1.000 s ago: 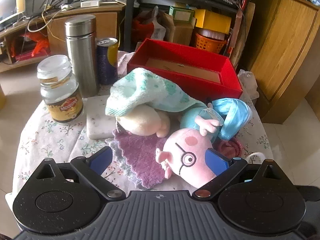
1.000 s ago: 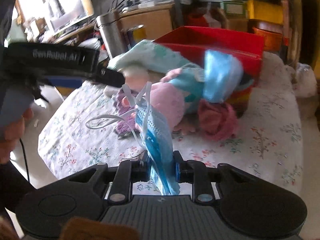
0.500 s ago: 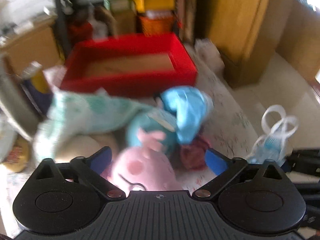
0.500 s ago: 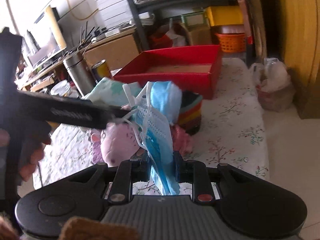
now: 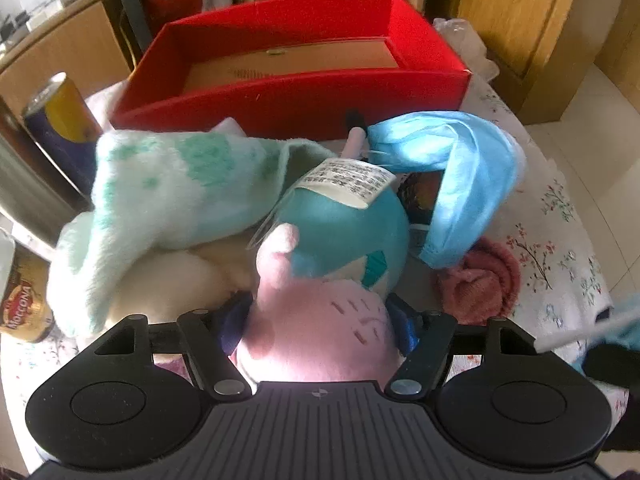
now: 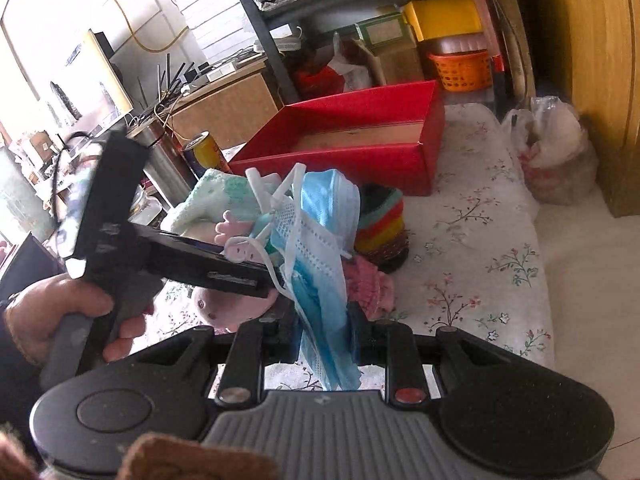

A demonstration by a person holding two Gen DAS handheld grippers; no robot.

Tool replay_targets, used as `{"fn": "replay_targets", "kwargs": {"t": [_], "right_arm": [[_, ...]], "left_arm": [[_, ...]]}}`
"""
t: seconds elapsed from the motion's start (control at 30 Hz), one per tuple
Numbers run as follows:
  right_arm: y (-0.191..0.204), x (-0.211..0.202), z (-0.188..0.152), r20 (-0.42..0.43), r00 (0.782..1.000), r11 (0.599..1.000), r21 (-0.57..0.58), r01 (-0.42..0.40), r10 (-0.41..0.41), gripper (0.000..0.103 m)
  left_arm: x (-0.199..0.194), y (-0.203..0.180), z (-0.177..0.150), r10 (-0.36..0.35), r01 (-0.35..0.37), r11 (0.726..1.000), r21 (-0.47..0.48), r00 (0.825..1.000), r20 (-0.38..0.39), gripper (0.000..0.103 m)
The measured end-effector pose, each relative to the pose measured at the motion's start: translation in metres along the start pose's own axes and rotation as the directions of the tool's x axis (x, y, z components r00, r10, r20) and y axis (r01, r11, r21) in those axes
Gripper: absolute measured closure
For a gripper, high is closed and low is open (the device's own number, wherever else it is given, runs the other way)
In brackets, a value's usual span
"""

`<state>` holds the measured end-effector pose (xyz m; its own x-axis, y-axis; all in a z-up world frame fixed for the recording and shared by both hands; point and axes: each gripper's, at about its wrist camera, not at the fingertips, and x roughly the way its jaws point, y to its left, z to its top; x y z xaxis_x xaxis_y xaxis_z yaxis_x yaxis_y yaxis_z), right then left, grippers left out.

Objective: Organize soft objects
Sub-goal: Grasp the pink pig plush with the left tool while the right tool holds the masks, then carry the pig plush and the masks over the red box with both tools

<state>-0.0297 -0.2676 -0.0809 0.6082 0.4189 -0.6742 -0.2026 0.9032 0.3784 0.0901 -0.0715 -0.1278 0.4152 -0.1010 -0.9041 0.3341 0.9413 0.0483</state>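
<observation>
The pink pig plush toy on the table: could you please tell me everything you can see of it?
The pig plush toy is soft fabric: pink head with stitched marks, teal body carrying a printed white label, one pink arm raised. It lies on the flowered tablecloth before the red box, partly under a mint-patterned cloth and touching a blue face mask. The left gripper has just been closing; its fingers flank the head, apparently pressing.

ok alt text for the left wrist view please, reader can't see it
The left gripper, jaws just closing, straddles the pink head of a plush pig toy lying on a floral tablecloth. A mint towel, a blue face mask and a pink cloth surround it, with an open red box behind.
</observation>
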Motion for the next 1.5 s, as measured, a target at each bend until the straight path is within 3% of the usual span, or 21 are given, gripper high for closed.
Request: {"fn": "replay_targets", "kwargs": {"t": [0.27,0.43,0.63,0.87,1.0,1.07,1.17,1.37,1.5], "right_arm": [[0.0,0.003,0.003,-0.006,1.0,1.0,-0.001,0.004,-0.004,0.103],[0.007,-0.001,0.004,0.011,1.0,1.0,-0.017,-0.004,0.004,0.103],[0.012,-0.001,0.008,0.007,1.0,1.0,0.007,-0.03,0.03,0.103],[0.036,-0.019,0.018,0.085,0.995,0.998,-0.029,-0.051,0.053,0.103],[0.053,-0.035,0.023,0.154,0.987,0.997,-0.067,-0.039,0.049,0.103],[0.056,-0.037,0.025,0.177,0.984,0.998,-0.068,-0.014,0.026,0.103],[0.058,-0.034,0.03,0.193,0.981,0.998,-0.06,0.03,-0.018,0.103],[0.049,-0.024,0.058,0.241,0.97,0.998,-0.052,0.04,-0.026,0.103],[0.039,-0.01,0.084,0.247,0.969,1.0,-0.007,0.027,-0.025,0.103]], "left_arm": [[-0.002,0.0,-0.003,-0.001,0.001,1.0,-0.008,1.0,0.009,0.035],[-0.023,0.023,-0.021,-0.088,0.086,0.986,-0.146,0.996,-0.01,0.036],[-0.068,0.039,-0.033,-0.131,0.151,0.96,-0.238,0.987,0.096,0.036],[-0.122,0.051,-0.047,-0.101,0.168,0.919,-0.356,0.975,0.199,0.036],[-0.15,0.053,-0.042,-0.09,0.189,0.921,-0.341,0.954,0.285,0.036],[-0.156,0.058,-0.043,-0.101,0.228,0.904,-0.362,0.936,0.336,0.036],[-0.157,0.062,-0.038,-0.118,0.264,0.887,-0.38,0.923,0.366,0.036],[-0.151,0.069,-0.009,-0.109,0.296,0.869,-0.397,0.896,0.429,0.036],[-0.149,0.073,0.013,-0.066,0.276,0.876,-0.394,0.88,0.47,0.036]]}}
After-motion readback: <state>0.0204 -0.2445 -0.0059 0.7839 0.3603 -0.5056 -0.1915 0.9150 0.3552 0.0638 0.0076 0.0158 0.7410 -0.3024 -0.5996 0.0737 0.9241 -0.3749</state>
